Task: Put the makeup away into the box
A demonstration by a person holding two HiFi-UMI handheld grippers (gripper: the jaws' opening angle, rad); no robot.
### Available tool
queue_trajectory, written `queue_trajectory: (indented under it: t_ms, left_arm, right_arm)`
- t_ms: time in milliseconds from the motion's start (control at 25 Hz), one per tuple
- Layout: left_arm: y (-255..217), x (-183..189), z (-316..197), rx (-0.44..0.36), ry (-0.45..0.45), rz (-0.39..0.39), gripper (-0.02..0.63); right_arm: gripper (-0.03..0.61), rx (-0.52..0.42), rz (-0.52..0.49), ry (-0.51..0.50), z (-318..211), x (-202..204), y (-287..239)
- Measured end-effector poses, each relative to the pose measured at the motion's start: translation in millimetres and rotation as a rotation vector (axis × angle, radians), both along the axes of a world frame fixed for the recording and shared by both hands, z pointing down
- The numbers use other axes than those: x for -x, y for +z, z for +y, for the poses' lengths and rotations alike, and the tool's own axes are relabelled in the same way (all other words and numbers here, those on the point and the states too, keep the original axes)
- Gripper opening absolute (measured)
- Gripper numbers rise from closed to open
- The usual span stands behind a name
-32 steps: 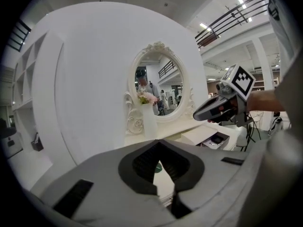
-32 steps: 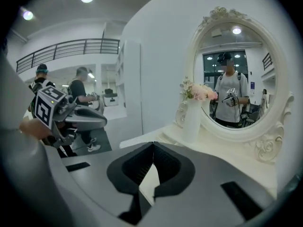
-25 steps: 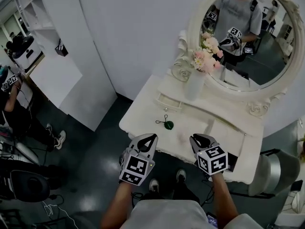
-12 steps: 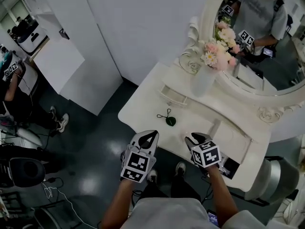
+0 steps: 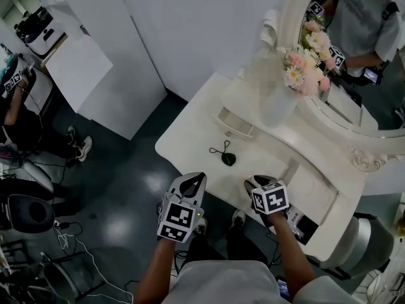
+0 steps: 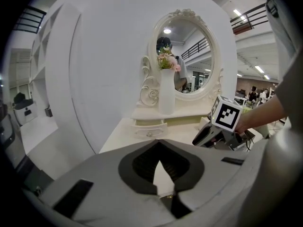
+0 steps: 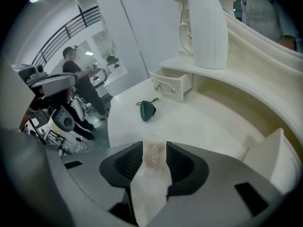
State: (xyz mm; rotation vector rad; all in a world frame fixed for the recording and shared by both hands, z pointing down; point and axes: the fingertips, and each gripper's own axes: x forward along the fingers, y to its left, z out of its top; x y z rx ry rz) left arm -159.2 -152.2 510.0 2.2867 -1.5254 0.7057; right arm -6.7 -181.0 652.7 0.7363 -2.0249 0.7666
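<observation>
The white tabletop (image 5: 190, 141) runs slantwise, with a curved front edge. A green pouch (image 5: 228, 159) with a thin black cord lies on it, apart from everything else. From the pouch, a small drawer (image 5: 233, 121) sits at 12 o'clock, a white vase (image 5: 278, 109) of pink and white flowers stands at 1 o'clock, and an open white box (image 5: 313, 189) rests at 4 o'clock. A clear packet (image 7: 154, 155) lies flat near the front edge, with the pouch at its 12 o'clock.

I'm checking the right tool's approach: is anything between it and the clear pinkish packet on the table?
Nothing visible does. The right tool is opening its jaws, and the clear pinkish packet lies on the table in line with their gap.
</observation>
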Motion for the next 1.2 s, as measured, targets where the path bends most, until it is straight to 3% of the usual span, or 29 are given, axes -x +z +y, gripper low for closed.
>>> queue_trajectory:
  t_ms: [440,800,1200]
  left_arm:
    - [14.0,10.0,-0.8,0.032,-0.035,0.01,0.012]
    - [7.8,2.6,-0.5,0.015,0.02,0.009,0.012]
    - [-21.1,-17.6,7.1,-0.052,0.136,0.026,0.012]
  right_arm:
    - [0.122,0.047,0.007,0.01,-6.8,10.3,14.0]
    - [0.084,0.039,0.004,0.022,2.7,9.5,2.4]
    - [0.084,-0.084,-0.065,0.147,11.5,-9.1,-66.1]
